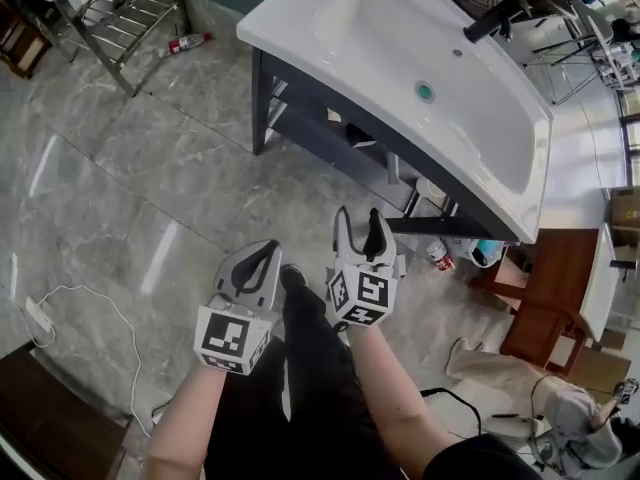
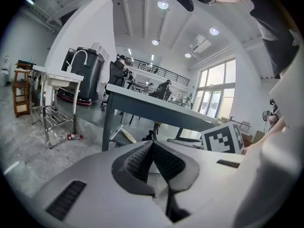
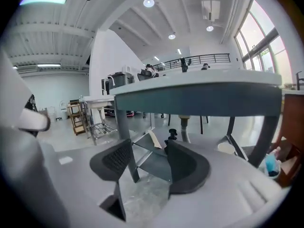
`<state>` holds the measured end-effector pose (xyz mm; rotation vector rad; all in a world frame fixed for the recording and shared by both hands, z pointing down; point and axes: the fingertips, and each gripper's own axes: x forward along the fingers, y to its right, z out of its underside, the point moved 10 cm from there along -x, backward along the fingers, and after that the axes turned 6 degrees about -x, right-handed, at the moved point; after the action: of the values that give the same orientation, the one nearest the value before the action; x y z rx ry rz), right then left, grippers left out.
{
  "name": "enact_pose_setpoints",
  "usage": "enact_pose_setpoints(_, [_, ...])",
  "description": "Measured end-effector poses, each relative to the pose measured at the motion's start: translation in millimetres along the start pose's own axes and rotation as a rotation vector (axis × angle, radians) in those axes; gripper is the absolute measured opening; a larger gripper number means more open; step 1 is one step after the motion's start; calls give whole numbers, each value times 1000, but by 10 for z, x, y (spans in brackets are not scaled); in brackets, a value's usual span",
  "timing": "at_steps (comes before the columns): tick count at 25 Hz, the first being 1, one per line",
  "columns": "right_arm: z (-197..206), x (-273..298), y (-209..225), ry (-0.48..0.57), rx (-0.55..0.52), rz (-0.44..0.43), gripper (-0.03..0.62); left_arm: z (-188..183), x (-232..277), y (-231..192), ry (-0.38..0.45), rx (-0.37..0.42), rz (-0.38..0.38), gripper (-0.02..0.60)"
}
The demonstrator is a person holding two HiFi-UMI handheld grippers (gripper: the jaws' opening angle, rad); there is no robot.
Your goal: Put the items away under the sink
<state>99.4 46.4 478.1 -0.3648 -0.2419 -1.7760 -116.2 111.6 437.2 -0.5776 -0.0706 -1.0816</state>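
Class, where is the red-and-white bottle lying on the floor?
The bottle lies at the head view's upper left, between the metal rack and the white sink's left corner.

The sink (image 1: 300, 18) stands on its frame at the upper right, with the faucet (image 1: 492, 20) on its far rim and the drain (image 1: 425, 91) in the basin. A shelf (image 1: 320, 136) runs beneath it. Beyond its left end stands a metal rack (image 1: 120, 13), with a bottle (image 1: 187, 42) on the floor just beside it. A small bottle (image 1: 438, 256) and another container (image 1: 487, 252) sit on the floor under the sink's right end. The left gripper (image 1: 268, 251) and right gripper (image 1: 360, 218) are side by side before the sink. A power strip (image 1: 38, 313) lies far left.
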Motion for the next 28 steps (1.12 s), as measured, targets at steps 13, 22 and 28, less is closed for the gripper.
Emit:
enact_pose_setpoints(13, [-358,-1913,193,-45,54,13,3,-266,-918,691,-11,76,26,9])
enact_pose_setpoints(22, [-846,-2541,524,121,-175,-244,3,-330,-1209,1595,87,88,-42,9])
enact_pose_setpoints(28, [-856,-3250,946,150,-62,-236,3,-201,-1482,2384,126,121,-20,9])
